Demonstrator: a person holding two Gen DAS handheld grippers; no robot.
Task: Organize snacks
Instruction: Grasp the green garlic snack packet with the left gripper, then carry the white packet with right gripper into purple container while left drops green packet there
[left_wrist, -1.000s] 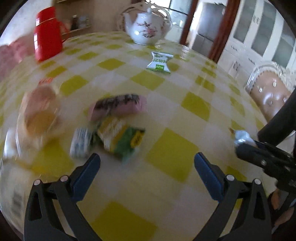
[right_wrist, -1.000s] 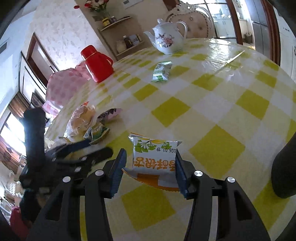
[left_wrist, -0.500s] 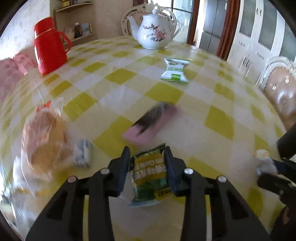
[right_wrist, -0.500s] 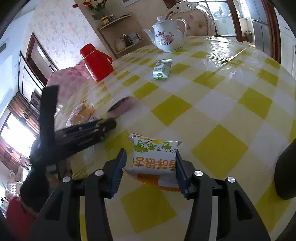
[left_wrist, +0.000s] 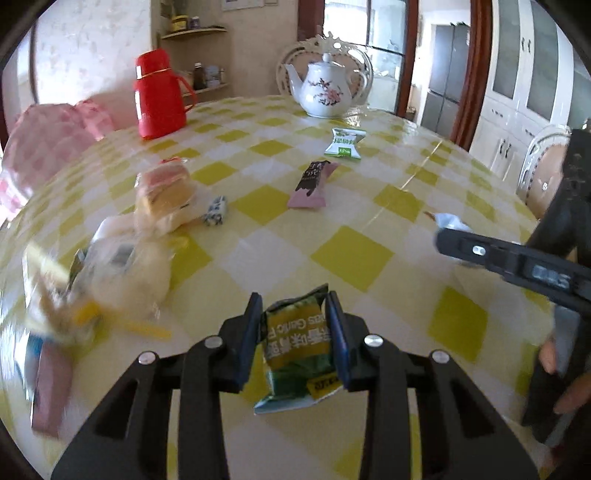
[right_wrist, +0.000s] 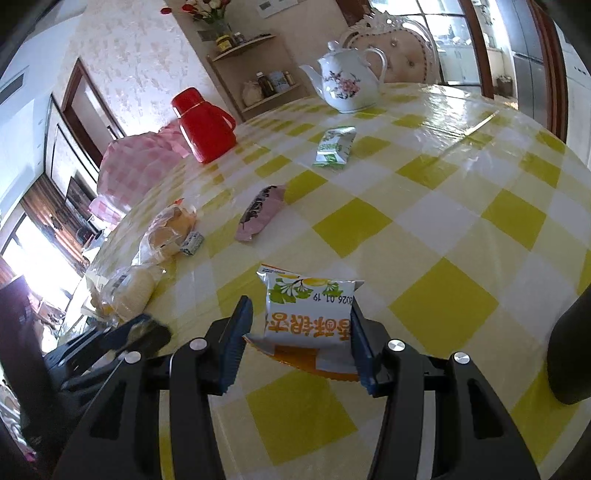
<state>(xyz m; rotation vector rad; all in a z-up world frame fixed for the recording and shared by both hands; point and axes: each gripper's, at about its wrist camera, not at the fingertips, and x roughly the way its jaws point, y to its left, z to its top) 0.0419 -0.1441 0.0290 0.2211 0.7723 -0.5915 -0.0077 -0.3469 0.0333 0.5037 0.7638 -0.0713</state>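
Both grippers have a snack each

Left gripper (left_wrist: 295, 325) pinches a green garlic snack packet (left_wrist: 297, 350) between its pads, above the checked worktop (left_wrist: 351, 254). Right gripper (right_wrist: 301, 332) clamps a white-and-orange packet (right_wrist: 308, 314), its front edge near the worktop.

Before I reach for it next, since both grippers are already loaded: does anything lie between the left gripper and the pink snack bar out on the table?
Nothing visible lies between. From the left gripper, shut on the green garlic snack packet, only bare checked tablecloth runs up to the pink snack bar. The wrapped bread and the small blue-and-white candy lie off to the left.
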